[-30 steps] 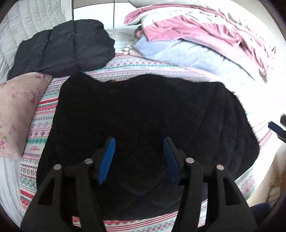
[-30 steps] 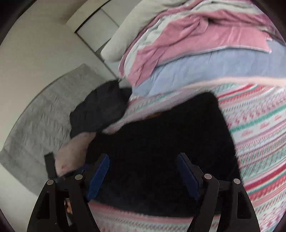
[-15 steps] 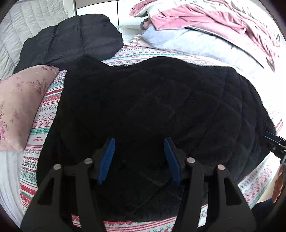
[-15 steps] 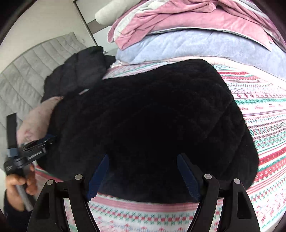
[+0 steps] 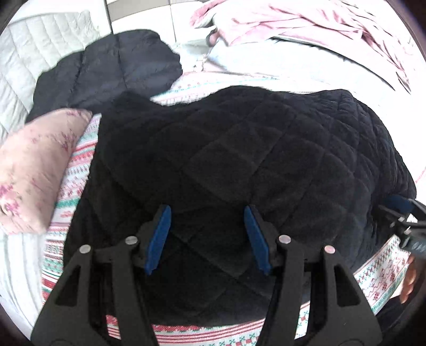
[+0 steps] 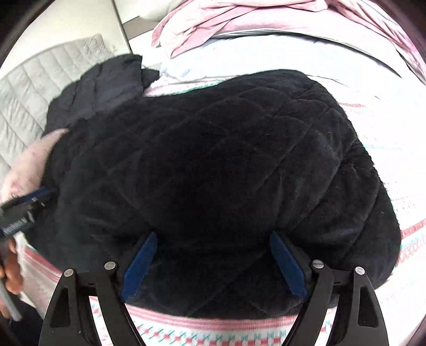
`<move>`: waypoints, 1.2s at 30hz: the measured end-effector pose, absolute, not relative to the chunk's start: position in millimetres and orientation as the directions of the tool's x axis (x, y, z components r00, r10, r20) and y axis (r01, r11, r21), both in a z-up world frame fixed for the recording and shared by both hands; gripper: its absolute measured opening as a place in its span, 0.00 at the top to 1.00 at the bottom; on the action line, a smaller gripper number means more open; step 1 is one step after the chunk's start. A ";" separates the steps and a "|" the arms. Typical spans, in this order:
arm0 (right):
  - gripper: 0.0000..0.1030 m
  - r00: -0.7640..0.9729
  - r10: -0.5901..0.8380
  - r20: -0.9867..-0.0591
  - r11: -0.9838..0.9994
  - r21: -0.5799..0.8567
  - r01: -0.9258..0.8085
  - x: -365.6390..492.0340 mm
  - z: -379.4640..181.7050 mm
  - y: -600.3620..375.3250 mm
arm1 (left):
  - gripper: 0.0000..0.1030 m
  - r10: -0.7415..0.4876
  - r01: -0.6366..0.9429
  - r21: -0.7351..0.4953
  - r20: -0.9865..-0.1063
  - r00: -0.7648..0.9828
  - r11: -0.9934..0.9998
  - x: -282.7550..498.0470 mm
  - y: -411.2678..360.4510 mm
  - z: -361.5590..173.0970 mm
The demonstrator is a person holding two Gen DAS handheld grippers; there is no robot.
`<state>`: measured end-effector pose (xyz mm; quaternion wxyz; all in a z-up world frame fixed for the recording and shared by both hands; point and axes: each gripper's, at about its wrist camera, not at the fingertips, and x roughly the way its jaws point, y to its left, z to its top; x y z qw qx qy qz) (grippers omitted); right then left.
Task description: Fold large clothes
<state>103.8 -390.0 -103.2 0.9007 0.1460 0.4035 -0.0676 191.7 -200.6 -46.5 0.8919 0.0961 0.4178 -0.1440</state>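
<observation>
In the left wrist view, our left tongs (image 5: 207, 237) hover half-spread over the black quilted fleece garment (image 5: 239, 165) lying on the patterned bedspread (image 5: 72, 181). In the right wrist view, our right tongs (image 6: 210, 263) are opening wide above the garment's near edge, gripping nothing.

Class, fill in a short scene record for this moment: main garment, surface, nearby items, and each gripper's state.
garment: black quilted fleece garment, lying on the bed
surface: patterned bedspread
nearby: dark puffer jacket, pink floral pillow, pink bedding pile
left gripper: open over the garment
right gripper: jaws opening, over the garment's near edge
</observation>
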 end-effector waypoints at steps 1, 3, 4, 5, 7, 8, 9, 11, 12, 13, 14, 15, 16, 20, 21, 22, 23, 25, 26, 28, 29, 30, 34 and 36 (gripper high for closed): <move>0.14 0.675 0.022 -0.737 0.936 0.252 0.244 95.9 -95.5 -393.0 | 0.43 -0.216 0.363 0.026 -0.764 0.608 0.932 186.1 -202.3 -39.7; 0.14 0.703 0.072 -0.708 0.907 0.340 0.249 80.8 -82.6 -403.3 | 0.43 -0.282 0.402 -0.028 -0.757 0.590 0.915 178.4 -205.5 -32.0; 0.14 0.709 0.084 -0.701 0.895 0.365 0.255 73.4 -79.5 -407.1 | 0.43 -0.325 0.431 -0.060 -0.752 0.574 0.900 172.0 -209.7 -28.3; 0.14 0.708 0.089 -0.700 0.886 0.381 0.265 67.6 -77.7 -411.0 | 0.43 -0.349 0.449 -0.076 -0.748 0.565 0.890 167.4 -213.0 -26.7; 0.14 0.691 0.094 -0.717 0.872 0.394 0.290 57.7 -80.0 -422.8 | 0.43 -0.385 0.490 -0.088 -0.744 0.546 0.867 156.8 -225.0 -27.3; 0.14 0.676 0.096 -0.731 0.862 0.401 0.310 53.2 -83.2 -428.6 | 0.42 -0.390 0.503 -0.086 -0.746 0.539 0.860 153.9 -230.0 -29.3; 0.14 0.668 0.098 -0.738 0.853 0.408 0.326 51.2 -86.1 -431.3 | 0.42 -0.389 0.510 -0.081 -0.751 0.533 0.856 152.2 -235.3 -32.7; 0.14 0.649 0.126 -0.751 0.819 0.448 0.360 43.8 -97.2 -440.6 | 0.42 -0.355 0.509 -0.048 -0.773 0.525 0.859 152.2 -247.6 -46.4; 0.14 0.644 0.149 -0.751 0.801 0.474 0.367 41.2 -103.2 -440.9 | 0.42 -0.333 0.502 -0.031 -0.784 0.524 0.865 154.4 -251.9 -54.5; 0.14 0.639 0.168 -0.751 0.787 0.492 0.371 43.9 -108.0 -439.7 | 0.41 -0.307 0.490 -0.017 -0.798 0.519 0.872 158.2 -256.6 -66.7; 0.14 0.629 0.188 -0.754 0.776 0.506 0.375 41.9 -112.7 -440.4 | 0.40 -0.293 0.482 -0.012 -0.807 0.513 0.876 161.7 -259.9 -73.5; 0.14 0.614 0.214 -0.760 0.769 0.518 0.374 42.2 -119.7 -440.0 | 0.39 -0.281 0.473 -0.006 -0.811 0.513 0.881 163.6 -262.4 -79.1; 0.14 0.600 0.237 -0.764 0.765 0.527 0.369 43.1 -124.7 -438.8 | 0.39 -0.273 0.468 0.002 -0.810 0.518 0.884 163.9 -263.7 -80.2; 0.14 0.570 0.306 -0.763 0.707 0.583 0.400 46.7 -146.2 -446.9 | 0.39 -0.262 0.457 -0.001 -0.820 0.509 0.890 167.0 -266.4 -78.4; 0.14 0.589 0.302 -0.750 0.688 0.599 0.410 45.1 -147.3 -452.2 | 0.39 -0.267 0.458 -0.009 -0.822 0.503 0.889 167.5 -265.5 -77.8; 0.14 0.610 0.293 -0.737 0.668 0.614 0.421 43.1 -146.8 -457.8 | 0.39 -0.271 0.461 -0.012 -0.823 0.499 0.887 167.8 -265.1 -75.7; 0.14 0.634 0.286 -0.719 0.646 0.633 0.426 40.9 -146.1 -463.4 | 0.39 -0.273 0.465 -0.013 -0.824 0.497 0.885 168.8 -264.4 -72.9; 0.14 0.674 0.293 -0.678 0.595 0.681 0.426 38.4 -147.7 -472.0 | 0.40 -0.289 0.468 -0.029 -0.820 0.494 0.883 167.1 -261.6 -62.8; 0.14 0.687 0.302 -0.662 0.575 0.700 0.422 37.5 -148.2 -474.5 | 0.40 -0.308 0.469 -0.046 -0.810 0.499 0.882 165.9 -258.8 -55.8; 0.14 0.703 0.320 -0.636 0.553 0.727 0.407 38.9 -149.4 -475.4 | 0.40 -0.337 0.468 -0.065 -0.781 0.526 0.881 164.8 -253.3 -42.8; 0.14 0.710 0.319 -0.628 0.549 0.733 0.402 39.1 -149.7 -476.0 | 0.40 -0.339 0.465 -0.063 -0.770 0.540 0.883 164.6 -251.6 -39.4; 0.14 0.717 0.311 -0.624 0.547 0.735 0.402 39.5 -150.1 -476.4 | 0.40 -0.339 0.460 -0.062 -0.763 0.551 0.886 164.8 -250.5 -37.6; 0.14 0.750 0.296 -0.592 0.506 0.763 0.403 46.9 -156.7 -478.6 | 0.40 -0.346 0.452 -0.099 -0.791 0.505 0.887 179.5 -254.8 -54.5; 0.14 0.766 0.294 -0.572 0.473 0.783 0.404 51.3 -159.0 -478.5 | 0.39 -0.339 0.463 -0.078 -0.790 0.511 0.883 182.5 -259.7 -61.7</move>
